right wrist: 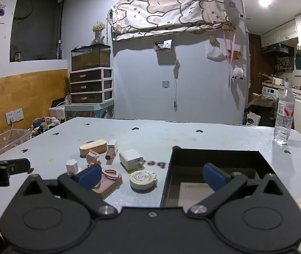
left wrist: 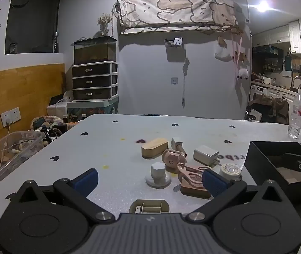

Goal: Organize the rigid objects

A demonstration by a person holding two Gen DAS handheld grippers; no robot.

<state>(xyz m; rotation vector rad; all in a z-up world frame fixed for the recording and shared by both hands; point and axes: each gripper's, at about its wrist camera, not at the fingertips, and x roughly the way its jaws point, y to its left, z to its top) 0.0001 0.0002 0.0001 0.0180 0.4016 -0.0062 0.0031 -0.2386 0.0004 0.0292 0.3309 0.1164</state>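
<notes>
Both tools are hovering over a pale, speckled table point(left wrist: 129, 135) printed with small dark hearts. The left gripper point(left wrist: 149, 180) is standing with its jaws spread wide and nothing between the blue pads. The right gripper point(right wrist: 151, 176) is likewise standing fully spread and empty, its right finger sitting over the black box point(right wrist: 214, 154).

The box is a rectangular, matte, open-topped tray at 3 o'clock of the object cluster; a brown cardboard-like floor is showing inside. The rigid objects are lying loose on the table at 9 o'clock of the box:

- An oval wooden case point(left wrist: 154, 148), smooth and light-grained, is sitting at the 12 o'clock edge of the cluster.
- A white charger point(right wrist: 132, 158), a glossy cube with metal prongs, is lying near the box.
- A round tin point(right wrist: 141, 180), with a pale printed lid, is lying at 6 o'clock of the charger.
- A white knob point(left wrist: 158, 174) on a disc base is standing upright.
- Pink scissors point(left wrist: 189, 174) are resting on a wooden block point(right wrist: 110, 185).

A clear plastic bottle point(right wrist: 284, 116) is standing at the far right corner.
</notes>
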